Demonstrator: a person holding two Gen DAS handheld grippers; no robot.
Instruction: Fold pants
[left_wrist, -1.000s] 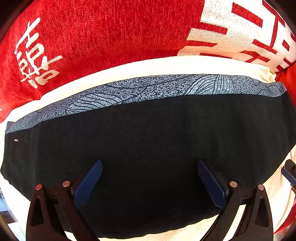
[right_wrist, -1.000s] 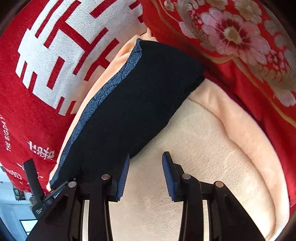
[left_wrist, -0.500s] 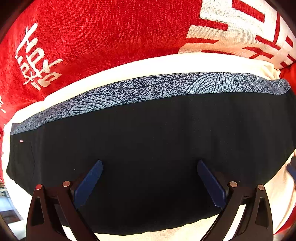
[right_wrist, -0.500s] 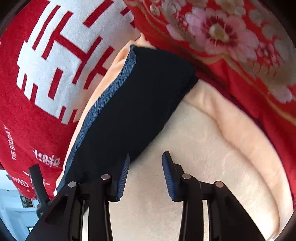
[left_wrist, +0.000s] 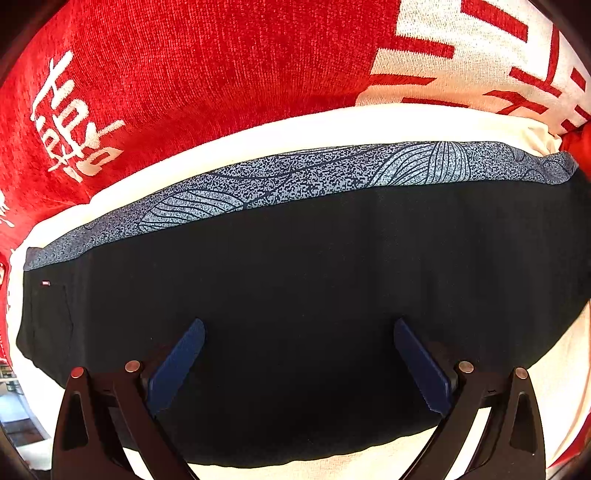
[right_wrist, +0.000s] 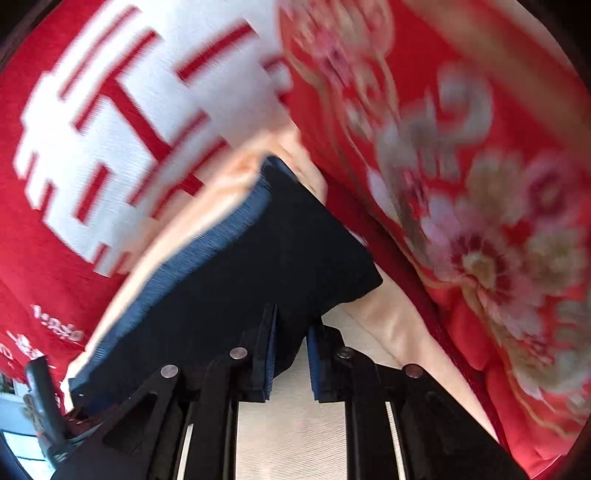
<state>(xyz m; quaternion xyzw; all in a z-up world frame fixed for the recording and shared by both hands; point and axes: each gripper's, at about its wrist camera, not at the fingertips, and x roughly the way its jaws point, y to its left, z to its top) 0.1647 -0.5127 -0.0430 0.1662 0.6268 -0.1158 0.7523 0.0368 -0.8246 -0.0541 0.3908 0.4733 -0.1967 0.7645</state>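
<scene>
The black pants (left_wrist: 295, 280), with a grey-blue patterned band (left_wrist: 303, 177) along the far edge, lie folded flat on a cream blanket (left_wrist: 332, 125). My left gripper (left_wrist: 297, 354) is wide open and empty, fingers hovering over the near part of the pants. In the right wrist view, which is blurred, the pants (right_wrist: 258, 258) run from lower left to centre. My right gripper (right_wrist: 290, 354) has its jaws narrowly apart with a gap showing, at the pants' near right edge, over the cream blanket (right_wrist: 303, 435). I cannot tell whether cloth is between the pads.
A red cushion with white characters (left_wrist: 184, 74) stands behind the pants. A red floral quilt (right_wrist: 480, 184) lies to the right in the right wrist view. The left gripper's body (right_wrist: 40, 391) shows at the lower left there.
My right gripper has swung and tilted quickly, blurring its view, and its jaws have narrowed at the pants' edge. The left view has shifted only slightly.
</scene>
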